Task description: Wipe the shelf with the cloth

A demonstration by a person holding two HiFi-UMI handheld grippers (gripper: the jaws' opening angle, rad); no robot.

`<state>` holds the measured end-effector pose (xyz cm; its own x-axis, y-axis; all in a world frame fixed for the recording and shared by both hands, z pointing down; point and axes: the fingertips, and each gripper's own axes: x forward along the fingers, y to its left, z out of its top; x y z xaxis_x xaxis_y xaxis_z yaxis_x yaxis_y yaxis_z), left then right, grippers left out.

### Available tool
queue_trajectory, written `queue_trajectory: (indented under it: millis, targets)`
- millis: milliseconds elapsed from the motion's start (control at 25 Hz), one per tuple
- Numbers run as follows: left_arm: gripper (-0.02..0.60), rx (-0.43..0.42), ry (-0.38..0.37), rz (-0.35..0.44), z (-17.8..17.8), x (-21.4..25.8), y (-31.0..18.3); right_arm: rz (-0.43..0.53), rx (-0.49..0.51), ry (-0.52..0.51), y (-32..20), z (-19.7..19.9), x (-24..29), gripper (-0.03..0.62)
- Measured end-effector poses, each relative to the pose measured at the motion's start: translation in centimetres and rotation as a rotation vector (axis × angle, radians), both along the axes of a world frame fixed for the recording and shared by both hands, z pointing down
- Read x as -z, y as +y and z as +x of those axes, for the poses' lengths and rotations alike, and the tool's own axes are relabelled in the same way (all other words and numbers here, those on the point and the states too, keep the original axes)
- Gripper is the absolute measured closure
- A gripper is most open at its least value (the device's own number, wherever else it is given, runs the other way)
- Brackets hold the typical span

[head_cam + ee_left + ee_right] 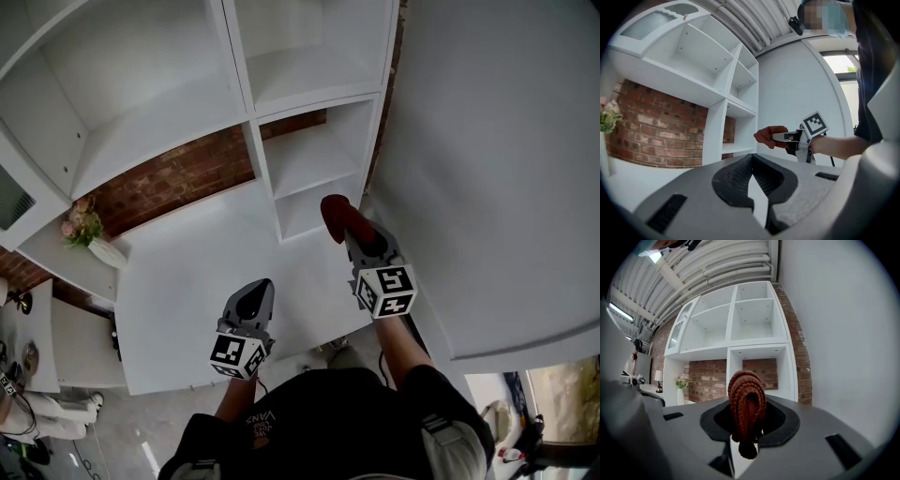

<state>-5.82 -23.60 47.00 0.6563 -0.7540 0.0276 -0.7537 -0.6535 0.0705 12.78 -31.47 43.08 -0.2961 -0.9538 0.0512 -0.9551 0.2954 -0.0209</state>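
Fingers of right gripper clamp red cloth | left gripper fingers closed, empty | cloth near shelf, lowest right compartment

You have open room across the middle of the flat white surface; only the white vase of pink flowers stands at its far left end. The compartments of the tall white shelf unit stand open, each narrowed by upright dividers and thin boards. On your right, the plain white wall runs close beside the right tool, leaving little sideways room there.
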Motion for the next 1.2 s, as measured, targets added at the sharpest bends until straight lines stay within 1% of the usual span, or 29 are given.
queue_trajectory:
  millis: [160, 440, 880, 1040, 1200]
  targets:
    - [0.575, 0.081, 0.001, -0.003, -1.0, 0.1, -1.3, -0.003, 0.071, 0.026, -4.3, -1.5, 0.6, 0.5]
    - [0.575, 0.182, -0.001, 0.002, -0.5, 1.0, -3.8, -0.034, 0.181, 0.107, -12.0, -3.4, 0.4, 0.5]
    - [0.575, 0.266, 0.028, 0.004, 0.7, 0.7, -6.6, -0.149, 0.328, 0.25, -21.0, -7.6, -0.5, 0.499]
    - [0.575, 0.288, 0.034, 0.006, 0.7, 0.7, -7.2, -0.185, 0.356, 0.308, -23.9, -9.2, -0.7, 0.5]
    - [0.575, 0.322, 0.037, 0.002, -0.2, 0.3, -7.5, -0.227, 0.374, 0.372, -26.4, -10.6, -1.2, 0.499]
